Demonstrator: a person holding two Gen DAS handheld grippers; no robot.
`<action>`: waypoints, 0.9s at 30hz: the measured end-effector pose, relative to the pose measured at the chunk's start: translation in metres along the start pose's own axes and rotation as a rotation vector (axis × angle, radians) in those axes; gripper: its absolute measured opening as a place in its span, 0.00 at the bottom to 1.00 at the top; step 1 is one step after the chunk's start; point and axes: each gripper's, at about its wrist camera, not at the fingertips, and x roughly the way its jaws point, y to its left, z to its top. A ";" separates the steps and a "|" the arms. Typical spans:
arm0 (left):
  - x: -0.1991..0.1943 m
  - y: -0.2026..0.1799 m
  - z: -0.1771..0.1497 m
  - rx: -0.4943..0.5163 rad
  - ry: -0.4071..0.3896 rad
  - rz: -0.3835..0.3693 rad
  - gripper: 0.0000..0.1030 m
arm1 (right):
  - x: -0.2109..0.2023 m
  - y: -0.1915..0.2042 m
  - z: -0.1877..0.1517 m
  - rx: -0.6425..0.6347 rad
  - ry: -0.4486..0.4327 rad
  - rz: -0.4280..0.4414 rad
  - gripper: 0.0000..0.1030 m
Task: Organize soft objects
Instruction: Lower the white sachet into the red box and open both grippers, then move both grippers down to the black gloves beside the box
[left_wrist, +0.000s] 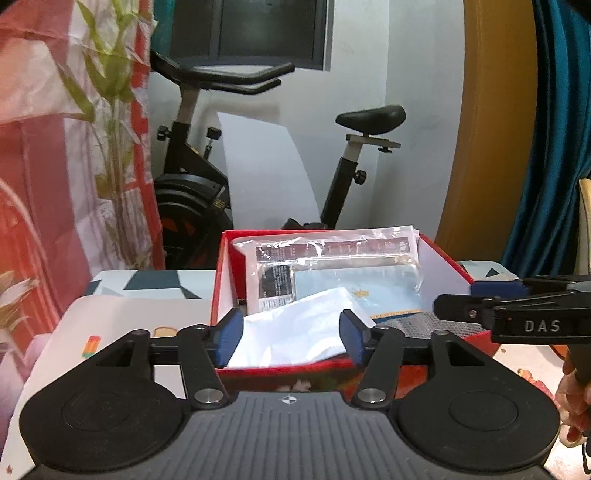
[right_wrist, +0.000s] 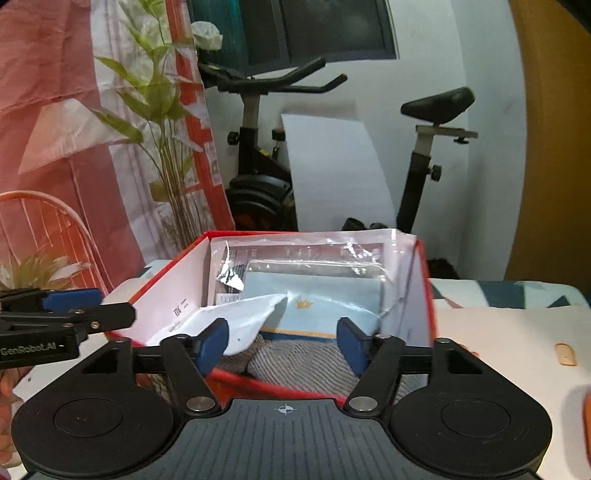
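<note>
One red box (left_wrist: 236, 258), two grippers, one exercise bike (left_wrist: 192, 192), one plant (right_wrist: 162, 110)

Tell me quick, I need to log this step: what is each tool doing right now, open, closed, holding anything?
Left tool: open, holding nothing, above the red box.
Right tool: open, holding nothing, above the same box.

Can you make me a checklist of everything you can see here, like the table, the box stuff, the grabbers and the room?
Surface: table with a pale cloth bearing small pictures.
Job's things: red box holding a white cloth, a blue cloth, a grey cloth and plastic packets.
Clutter: small tan item on the table.
Grippers: left gripper open; right gripper open; nothing held.
Cables: nothing seen.
Surroundings: exercise bike, plant, blue curtain.
</note>
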 end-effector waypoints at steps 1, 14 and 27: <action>-0.006 -0.002 -0.004 -0.001 -0.008 0.003 0.64 | -0.005 0.000 -0.003 -0.002 -0.004 -0.007 0.69; -0.048 -0.011 -0.067 -0.145 0.018 0.042 0.94 | -0.057 -0.007 -0.071 -0.052 -0.033 -0.008 1.00; -0.029 -0.033 -0.115 -0.143 0.124 -0.026 0.71 | -0.037 -0.017 -0.134 -0.082 0.064 -0.014 0.85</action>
